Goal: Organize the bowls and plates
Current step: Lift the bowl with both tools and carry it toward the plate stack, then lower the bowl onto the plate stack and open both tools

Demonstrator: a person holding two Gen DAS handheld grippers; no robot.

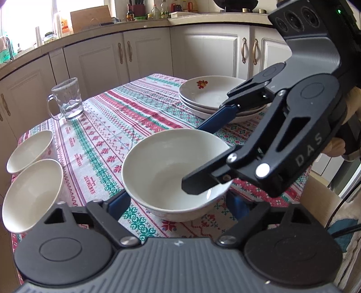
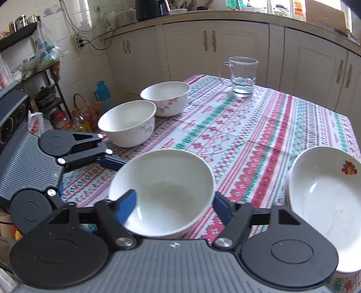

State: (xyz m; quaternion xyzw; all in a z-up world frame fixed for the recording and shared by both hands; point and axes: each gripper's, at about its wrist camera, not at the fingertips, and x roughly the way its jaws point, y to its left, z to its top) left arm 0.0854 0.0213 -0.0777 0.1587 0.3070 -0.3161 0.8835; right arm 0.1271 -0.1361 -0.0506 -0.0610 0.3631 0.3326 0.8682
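Patterned bench cloth [image 2: 259,135] is carrying a plain white ceramic bowl [image 2: 164,191]; my right claw [image 2: 174,207] is straddling its rim wide open, my left claw [image 1: 178,202] flanking it, also spread.

The near wall of the middle bowl [image 2: 161,191] is covered by the right gripper [image 2: 173,206]; whether its blue pads [image 2: 126,206] press the rim cannot be told. Part of the plate stack [image 1: 209,97] is hidden behind that gripper's arm. The stack is cut off by the right edge in the right wrist view. The bottles on the counter [image 1: 158,10] are too small to be read.
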